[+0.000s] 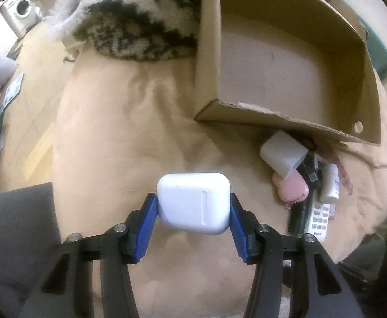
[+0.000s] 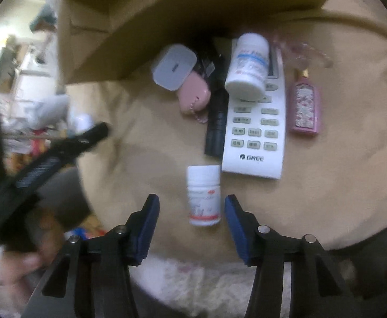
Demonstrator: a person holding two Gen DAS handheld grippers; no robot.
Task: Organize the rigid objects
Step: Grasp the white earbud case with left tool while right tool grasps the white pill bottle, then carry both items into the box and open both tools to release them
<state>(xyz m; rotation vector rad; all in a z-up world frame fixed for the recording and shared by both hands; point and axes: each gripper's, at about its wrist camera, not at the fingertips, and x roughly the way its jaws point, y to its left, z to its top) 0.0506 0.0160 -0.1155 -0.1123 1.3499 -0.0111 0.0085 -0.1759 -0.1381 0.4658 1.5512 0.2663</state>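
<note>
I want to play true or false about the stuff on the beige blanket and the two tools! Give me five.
1. The left tool grips a white rounded earbud case. True.
2. The brown cardboard box is full of toys. False: what shows of its inside looks bare.
3. The small white pill bottle with a red label lies between the right tool fingers, not squeezed yet. True: gaps show on both sides.
4. The pink floral perfume bottle lies on top of the white Gree remote control. False: it lies beside it.
5. The bigger white bottle with a blue label rests on the remote. True.
</note>
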